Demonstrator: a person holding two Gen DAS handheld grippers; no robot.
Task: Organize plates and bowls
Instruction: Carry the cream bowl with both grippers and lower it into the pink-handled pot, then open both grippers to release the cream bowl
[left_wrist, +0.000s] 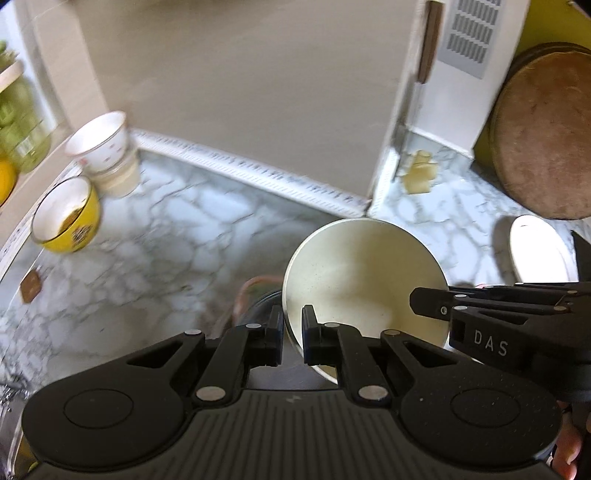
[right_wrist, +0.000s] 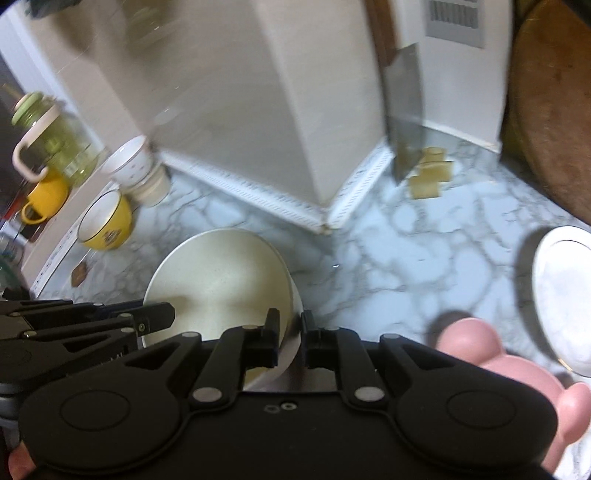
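A cream bowl (left_wrist: 362, 273) hangs tilted above the marble counter (left_wrist: 155, 266), held at two opposite sides of its rim. My left gripper (left_wrist: 291, 332) is shut on the rim's left side, and my right gripper (left_wrist: 424, 301) reaches in from the right. In the right wrist view the same cream bowl (right_wrist: 221, 273) has its right rim pinched in my right gripper (right_wrist: 290, 332), while my left gripper (right_wrist: 162, 314) clamps the far side. A yellow bowl (left_wrist: 66, 218) and a stack of white patterned bowls (left_wrist: 107, 151) stand at the counter's left. A white plate (right_wrist: 565, 295) lies at the right.
A pink eared dish (right_wrist: 517, 369) sits close under my right gripper. A round wooden board (left_wrist: 546, 140) leans at the back right, and a cleaver (right_wrist: 404, 122) stands against the wall corner. A green-lidded jar (right_wrist: 59, 147) and a yellow mug (right_wrist: 44, 199) stand far left. A glass dish (left_wrist: 255, 299) lies below the bowl.
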